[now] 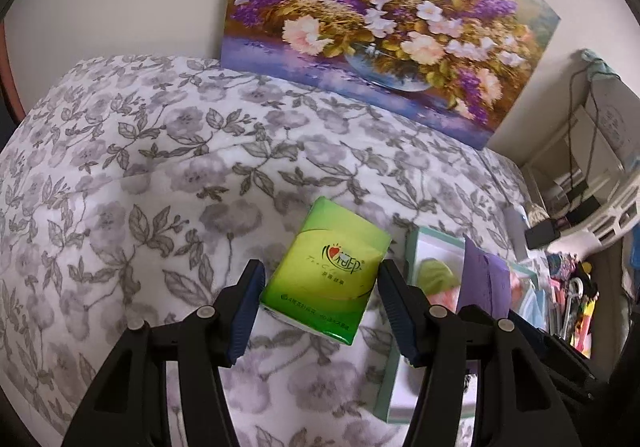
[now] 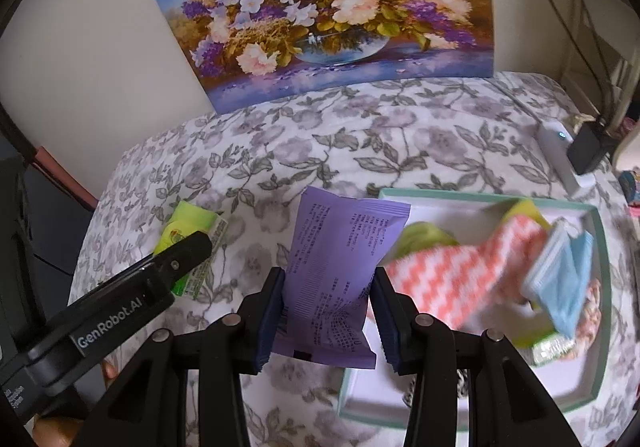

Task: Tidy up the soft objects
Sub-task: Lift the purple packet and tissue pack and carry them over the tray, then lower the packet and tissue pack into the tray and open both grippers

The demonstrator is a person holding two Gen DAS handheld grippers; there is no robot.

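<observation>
Two grippers engaged. Left gripper (image 1: 320, 297) fingers straddle the green tissue pack (image 1: 326, 273) on the bed (image 1: 140, 167), not visibly clamped. Right gripper (image 2: 327, 313) pinches the purple packet (image 2: 340, 271) beside the box (image 2: 600, 247); advise lowering it level inside.

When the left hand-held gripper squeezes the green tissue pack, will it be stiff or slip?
The tissue pack probably dents: it looks like soft film wrap. Its glossy film may slide between the pads. Flat on the blanket, it should not roll.

Your left gripper (image 1: 320, 301) hangs with jaws spread wide; your right gripper (image 2: 329, 311) has its jaws pressed onto a purple plastic packet (image 2: 336, 275).
</observation>
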